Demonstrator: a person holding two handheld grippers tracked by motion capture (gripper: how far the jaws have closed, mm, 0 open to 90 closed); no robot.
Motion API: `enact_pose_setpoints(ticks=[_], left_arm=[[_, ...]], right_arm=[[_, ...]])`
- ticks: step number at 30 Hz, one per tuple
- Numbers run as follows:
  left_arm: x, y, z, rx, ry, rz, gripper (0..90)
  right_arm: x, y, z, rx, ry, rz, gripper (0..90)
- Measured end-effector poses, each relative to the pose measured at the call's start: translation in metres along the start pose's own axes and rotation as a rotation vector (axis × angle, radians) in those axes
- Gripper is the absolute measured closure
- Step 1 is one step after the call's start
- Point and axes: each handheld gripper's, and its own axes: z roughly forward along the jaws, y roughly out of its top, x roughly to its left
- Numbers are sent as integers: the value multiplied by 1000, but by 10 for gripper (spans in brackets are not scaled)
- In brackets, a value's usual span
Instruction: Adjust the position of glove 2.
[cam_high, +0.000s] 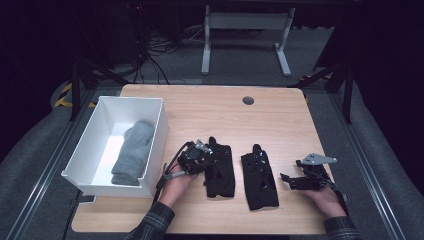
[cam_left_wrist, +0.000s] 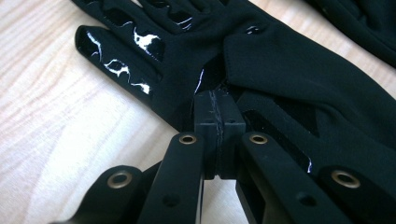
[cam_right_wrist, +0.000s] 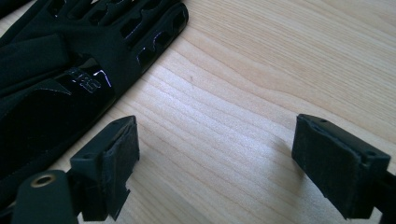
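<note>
Two black gloves lie side by side on the wooden table (cam_high: 210, 115). My left gripper (cam_high: 211, 159) sits at the upper left edge of the left black glove (cam_high: 222, 176). In the left gripper view this gripper (cam_left_wrist: 219, 100) has its jaws shut, with the tips pinching a small fold of the left glove (cam_left_wrist: 289, 70) near the thumb. The right black glove (cam_high: 260, 177) lies flat between the two grippers. My right gripper (cam_high: 287, 179) rests low just right of it, open. In the right gripper view its pads (cam_right_wrist: 119, 154) stand wide apart over bare wood, with the right glove (cam_right_wrist: 56, 70) off to the left.
A white bin (cam_high: 156, 142) stands at the table's left side with a grey knitted item (cam_high: 134, 150) inside. A round cable port (cam_high: 248, 100) sits near the far edge. A desk frame (cam_high: 245, 30) and cables stand on the floor beyond.
</note>
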Motion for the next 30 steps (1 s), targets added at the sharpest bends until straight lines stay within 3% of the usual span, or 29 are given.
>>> enact_pose_setpoints(ticks=[4, 9, 13, 16, 20, 24, 30], left_arm=[[0, -4, -3, -35, -24, -32, 829], [2, -5, -12, -81, 12, -63, 704], [10, -8, -10, -91, 12, -110, 606], [11, -8, -6, -81, 14, -110, 590], [8, -8, 1, -63, 28, -96, 622], [8, -8, 1, -55, 33, -93, 727], [10, -7, 0, -58, 3, -112, 865]], right_arm=[[0, 0, 0, 0, 1, 1, 154], [0, 0, 0, -1, 1, 0, 154], [0, 0, 0, 0, 1, 0, 153], [0, 0, 0, 0, 1, 0, 153], [0, 0, 0, -1, 1, 1, 153], [0, 0, 0, -1, 1, 1, 153], [0, 0, 0, -1, 1, 0, 153]])
